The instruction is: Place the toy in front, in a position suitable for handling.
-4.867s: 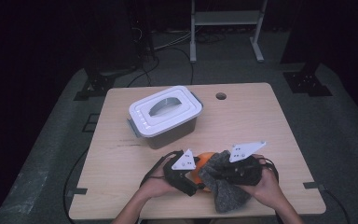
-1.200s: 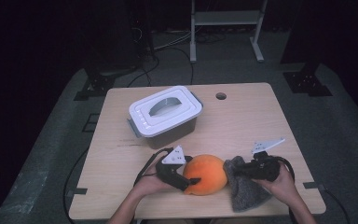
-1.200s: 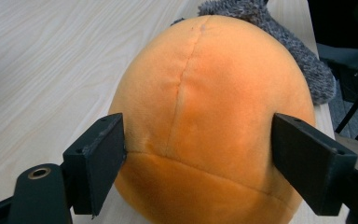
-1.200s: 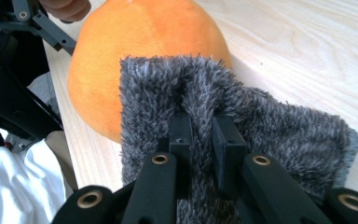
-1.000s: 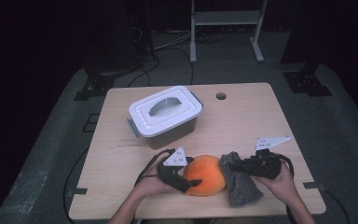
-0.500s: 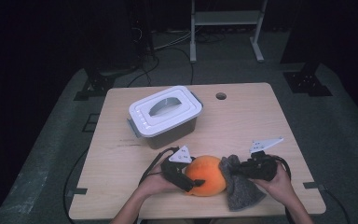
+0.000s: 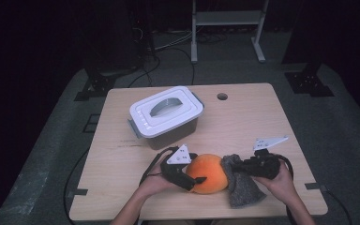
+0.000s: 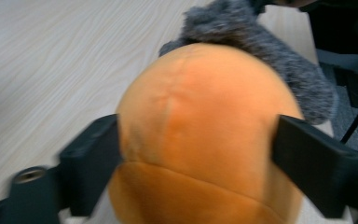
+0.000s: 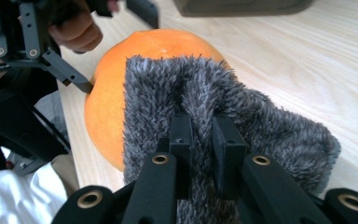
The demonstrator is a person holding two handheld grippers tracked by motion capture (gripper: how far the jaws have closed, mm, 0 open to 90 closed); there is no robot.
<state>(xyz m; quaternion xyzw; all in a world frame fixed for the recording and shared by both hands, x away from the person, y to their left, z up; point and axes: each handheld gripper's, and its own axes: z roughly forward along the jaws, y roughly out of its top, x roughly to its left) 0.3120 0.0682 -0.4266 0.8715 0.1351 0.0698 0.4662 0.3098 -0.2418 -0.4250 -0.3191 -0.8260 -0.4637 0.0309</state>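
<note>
Inspection of the near edge of the table (image 7: 262, 112), read from the high view with twelve o'clock pointing away from the person.

The orange plush ball (image 7: 208, 173) sits close to the six o'clock edge, slightly right of centre. The left gripper (image 7: 191, 179) lies at the ball's nine o'clock. In the left gripper view its two black jaws stand wide apart, one on each flank of the ball, and both pads appear to bear on the plush. The jaws have just been opening further with the ball between them, so the hold is judged light and possibly being relaxed.

The grey fuzzy cover (image 7: 242, 185) lies at the ball's three to four o'clock, its near edge touching the ball and its bulk trailing toward the table's front right. The right gripper (image 7: 232, 165) is closed narrow on a fold of this cover; the right gripper view shows the jaws pinched together on the pile (image 9: 200, 112), with the ball directly ahead at twelve o'clock of that gripper.

Governing relation: ball and cover lie on one line running nine to three o'clock, the left gripper at one end and the right at the other. The right gripper is nearer the cover, the left nearer the ball. Any drawing of the cover over or off the ball would run along this line.

A lidded white storage box (image 7: 166, 115) stands well apart at eleven o'clock of the ball, uninvolved.
</note>
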